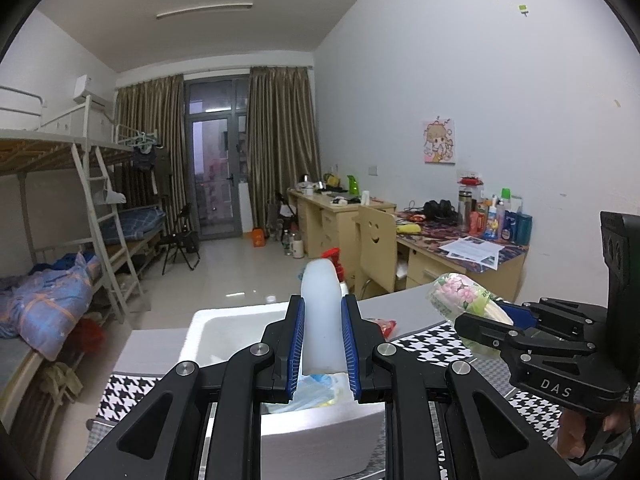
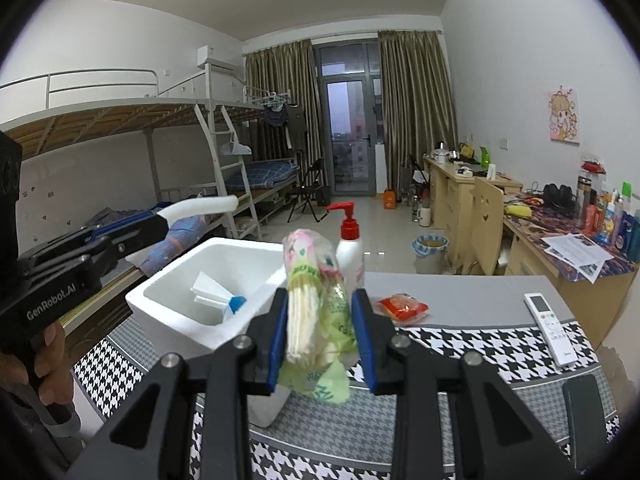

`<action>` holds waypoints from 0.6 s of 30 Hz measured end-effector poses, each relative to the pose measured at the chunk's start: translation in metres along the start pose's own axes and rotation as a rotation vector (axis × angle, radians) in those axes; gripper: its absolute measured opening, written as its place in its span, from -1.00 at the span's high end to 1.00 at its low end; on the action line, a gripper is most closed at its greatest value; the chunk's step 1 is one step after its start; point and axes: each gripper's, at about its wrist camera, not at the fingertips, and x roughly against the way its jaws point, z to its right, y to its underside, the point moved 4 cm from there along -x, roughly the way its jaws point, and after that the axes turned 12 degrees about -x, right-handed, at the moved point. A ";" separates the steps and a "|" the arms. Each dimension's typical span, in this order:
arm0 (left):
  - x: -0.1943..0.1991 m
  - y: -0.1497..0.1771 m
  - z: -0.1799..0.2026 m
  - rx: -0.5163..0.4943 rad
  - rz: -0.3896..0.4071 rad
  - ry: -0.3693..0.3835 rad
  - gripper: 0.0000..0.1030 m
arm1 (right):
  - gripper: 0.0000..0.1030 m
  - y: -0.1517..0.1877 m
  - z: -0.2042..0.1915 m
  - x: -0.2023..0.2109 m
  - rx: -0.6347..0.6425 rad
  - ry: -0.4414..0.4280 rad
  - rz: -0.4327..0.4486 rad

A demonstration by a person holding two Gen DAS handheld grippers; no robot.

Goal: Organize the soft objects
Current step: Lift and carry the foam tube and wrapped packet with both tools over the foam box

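My left gripper is shut on a white soft strip and holds it above the white foam box. The strip also shows in the right wrist view, sticking out of the left gripper over the box. My right gripper is shut on a floral green tissue pack, held just right of the box; the pack also shows in the left wrist view. A blue and white soft item lies inside the box.
A red-capped pump bottle stands behind the box. A red snack packet, a white remote and a black phone lie on the houndstooth tablecloth. Bunk beds stand left, desks right.
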 end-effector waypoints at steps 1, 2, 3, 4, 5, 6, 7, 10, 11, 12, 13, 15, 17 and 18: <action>0.001 0.001 -0.003 0.003 0.001 -0.003 0.61 | 0.31 0.000 -0.002 -0.001 -0.001 -0.008 -0.005; 0.002 0.001 -0.004 0.004 0.000 -0.007 0.61 | 0.31 0.000 -0.004 -0.003 -0.001 -0.012 -0.008; 0.002 0.002 -0.007 0.008 0.004 -0.014 0.61 | 0.31 0.000 -0.007 -0.004 0.003 -0.013 -0.010; 0.002 0.003 -0.008 0.010 0.004 -0.019 0.61 | 0.31 0.000 -0.009 -0.005 0.005 -0.012 -0.012; 0.003 0.003 -0.010 0.011 0.003 -0.023 0.61 | 0.31 0.000 -0.011 -0.006 0.005 -0.014 -0.014; 0.003 0.005 -0.011 0.014 0.002 -0.026 0.61 | 0.31 -0.001 -0.013 -0.007 0.003 -0.019 -0.016; 0.004 0.006 -0.012 0.016 0.000 -0.028 0.61 | 0.31 -0.001 -0.015 -0.009 0.004 -0.023 -0.018; 0.005 0.008 -0.017 0.019 -0.004 -0.041 0.61 | 0.31 -0.002 -0.023 -0.012 0.015 -0.031 -0.025; 0.005 0.009 -0.019 0.020 -0.003 -0.047 0.61 | 0.31 -0.002 -0.025 -0.013 0.018 -0.033 -0.026; 0.006 0.009 -0.019 0.022 -0.004 -0.050 0.61 | 0.31 -0.002 -0.028 -0.015 0.021 -0.037 -0.027; 0.006 0.010 -0.021 0.023 -0.006 -0.052 0.61 | 0.31 -0.003 -0.031 -0.017 0.023 -0.039 -0.029; 0.006 0.012 -0.024 0.026 -0.008 -0.063 0.61 | 0.31 -0.003 -0.036 -0.019 0.027 -0.044 -0.034; 0.007 0.013 -0.025 0.023 -0.008 -0.075 0.61 | 0.31 -0.004 -0.040 -0.023 0.030 -0.052 -0.040; 0.008 0.014 -0.027 0.024 -0.009 -0.079 0.61 | 0.31 -0.004 -0.042 -0.024 0.032 -0.055 -0.043</action>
